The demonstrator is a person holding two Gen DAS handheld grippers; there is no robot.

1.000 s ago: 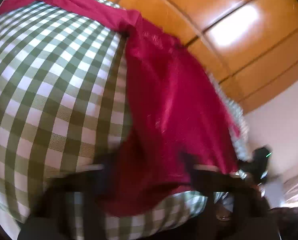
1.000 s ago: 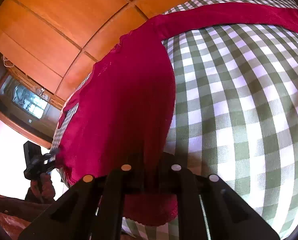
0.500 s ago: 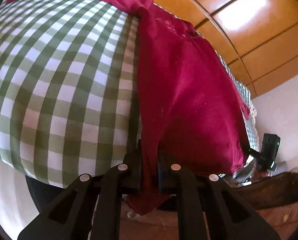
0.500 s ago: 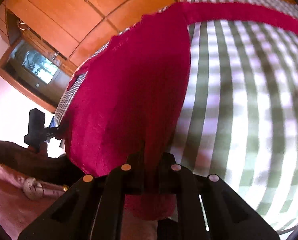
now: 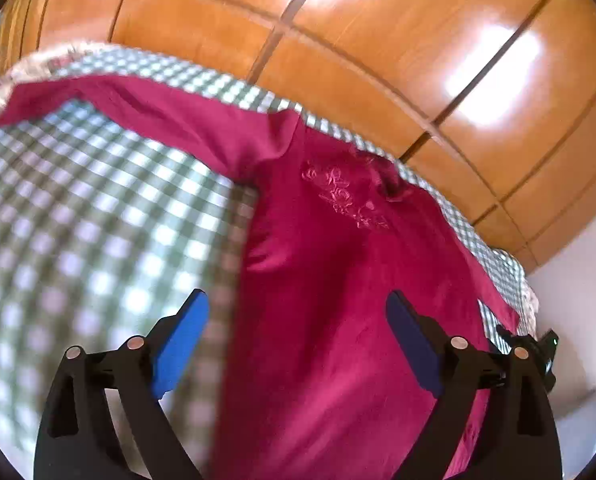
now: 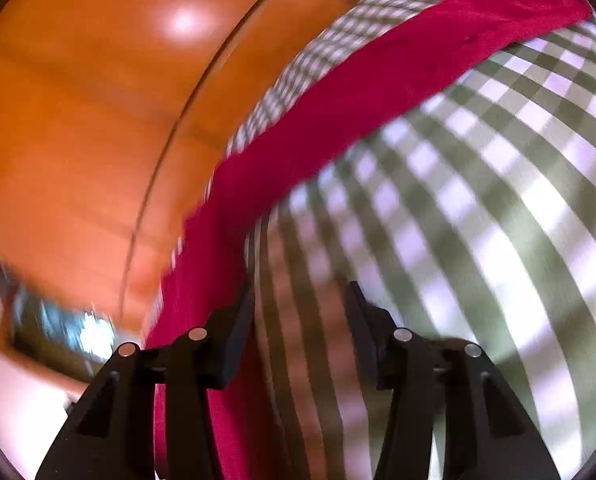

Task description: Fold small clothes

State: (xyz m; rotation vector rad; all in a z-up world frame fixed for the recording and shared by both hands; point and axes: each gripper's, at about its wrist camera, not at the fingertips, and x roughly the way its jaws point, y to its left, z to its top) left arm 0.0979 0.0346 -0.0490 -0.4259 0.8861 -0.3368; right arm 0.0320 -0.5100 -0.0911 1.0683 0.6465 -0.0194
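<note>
The red garment lies flat on the checked cloth (one sleeve outstretched); left tongs and right tongs both gape, empty.

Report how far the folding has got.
Done: the red garment lies spread on the checked cloth, one sleeve stretched out flat. In hand: nothing; the left gripper and right gripper are both open. Left: no fold shows yet, so sleeves and body remain.

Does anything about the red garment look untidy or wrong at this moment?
Nothing looks damaged. The red long-sleeved top lies on the green checked cloth with one sleeve stretched out sideways, not yet folded in.
</note>
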